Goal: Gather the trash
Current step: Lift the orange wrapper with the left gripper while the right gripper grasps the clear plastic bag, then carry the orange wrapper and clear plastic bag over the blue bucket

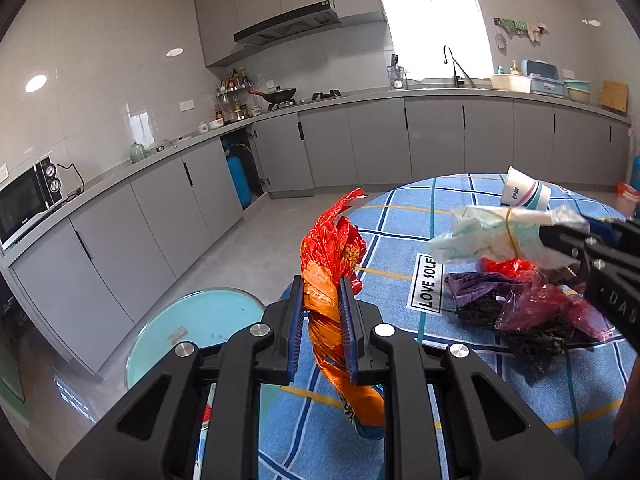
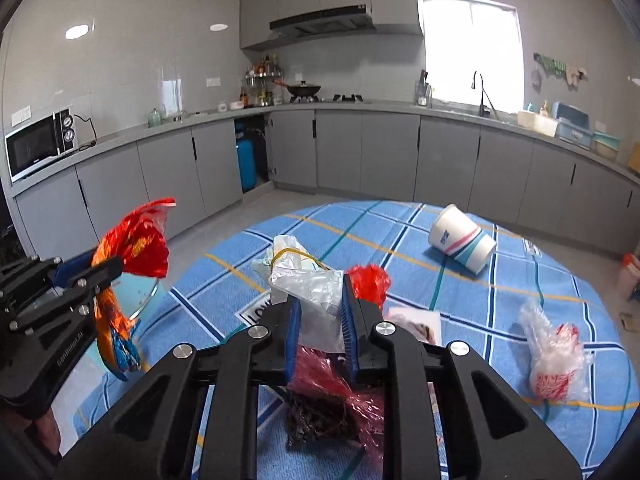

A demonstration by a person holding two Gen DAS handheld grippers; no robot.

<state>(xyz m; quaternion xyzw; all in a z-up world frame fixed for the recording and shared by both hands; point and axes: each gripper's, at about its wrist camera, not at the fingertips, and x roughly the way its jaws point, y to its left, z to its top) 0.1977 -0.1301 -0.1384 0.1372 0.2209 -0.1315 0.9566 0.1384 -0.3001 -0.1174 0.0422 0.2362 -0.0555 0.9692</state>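
Left tool (image 1: 320, 312): clamped on a crumpled red-orange wrapper (image 1: 334, 260), held up off the table (image 1: 400, 216), past its near-left edge. A pale blue bin (image 1: 192, 320) sits on the floor just beneath and left of it; I judge this the drop target.

Right tool (image 2: 318, 320): closed on a whitish bag (image 2: 304, 280) tied with a yellow rubber band, lifted over the table centre.

Still on the table:
- paper cup (image 2: 460, 240), lying on its side, far side
- clear bag (image 2: 556, 356) with red print, right
- red bag (image 2: 340, 400) with dark dried stuff, directly below my right tool
- purple scrap (image 1: 472, 284) beside it
- flat packet (image 2: 416, 324), partly hidden

Status: two items in hand, none visibly binned. Bin inside looks nearly bare. Judged early in the task; at least five pieces left.
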